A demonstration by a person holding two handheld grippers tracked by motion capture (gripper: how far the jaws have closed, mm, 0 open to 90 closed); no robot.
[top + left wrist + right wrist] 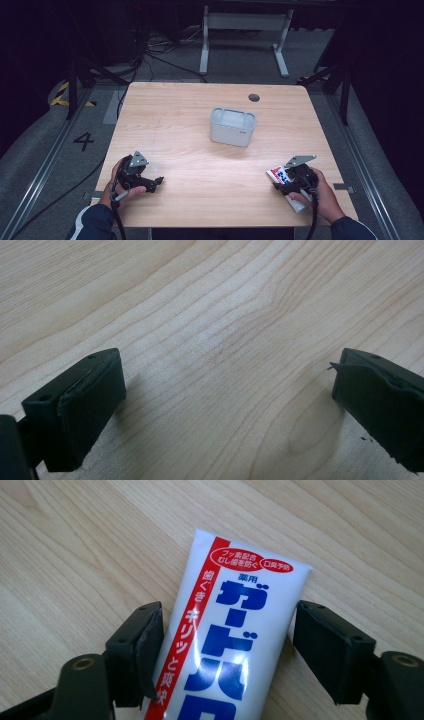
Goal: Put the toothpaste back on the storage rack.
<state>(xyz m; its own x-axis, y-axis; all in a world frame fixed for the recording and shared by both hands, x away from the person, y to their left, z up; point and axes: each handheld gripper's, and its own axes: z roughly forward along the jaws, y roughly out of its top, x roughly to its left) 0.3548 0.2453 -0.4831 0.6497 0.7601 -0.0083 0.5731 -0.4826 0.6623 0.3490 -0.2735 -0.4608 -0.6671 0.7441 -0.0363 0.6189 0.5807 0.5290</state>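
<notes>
Right gripper view shows one toothpaste tube [235, 630] lying flat on the wooden table [75, 555]: white, with a red stripe down one side and bold blue lettering, its flat crimped end pointing to twelve o'clock. The right gripper [225, 635] straddles it, the left pad touching the tube's edge, the right pad just clear of it. From the high view, the tube [278, 175] sits at the table's four o'clock, one grey tub [232, 126] near the centre. The left gripper [220, 405] stands spread wide over bare wood.

One toothpaste tube [235, 630], one grey bin [232, 126], one wooden table [200, 150], two hand-held grippers: left [156, 182], right [278, 184].
</notes>
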